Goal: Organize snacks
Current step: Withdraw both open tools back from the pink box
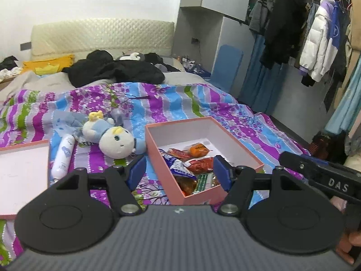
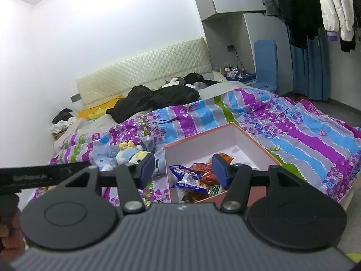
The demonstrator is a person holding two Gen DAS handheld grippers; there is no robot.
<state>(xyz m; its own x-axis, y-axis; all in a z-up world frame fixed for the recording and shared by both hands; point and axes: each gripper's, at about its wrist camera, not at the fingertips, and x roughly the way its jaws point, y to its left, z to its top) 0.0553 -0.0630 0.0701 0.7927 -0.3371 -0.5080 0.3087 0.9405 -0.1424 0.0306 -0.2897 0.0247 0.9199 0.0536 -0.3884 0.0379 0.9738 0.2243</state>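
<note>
A pink open box (image 1: 158, 149) with a white inside lies on the striped bedspread. It holds several snack packs: an orange one (image 1: 198, 149), red ones (image 1: 200, 164), a blue-white one (image 1: 180, 169) and a green one (image 1: 204, 180). My left gripper (image 1: 179, 174) is open and empty, held above the box's near end. In the right wrist view the same box (image 2: 167, 169) and the blue-white pack (image 2: 187, 179) show. My right gripper (image 2: 182, 172) is open and empty above the box's near end.
The pink box lid (image 1: 22, 176) lies at the left. A plush duck (image 1: 115, 139) and a white bottle (image 1: 63, 158) lie between lid and box. Black clothes (image 1: 117, 70) are piled near the headboard. Hanging coats (image 1: 315, 33) and the bed edge are to the right.
</note>
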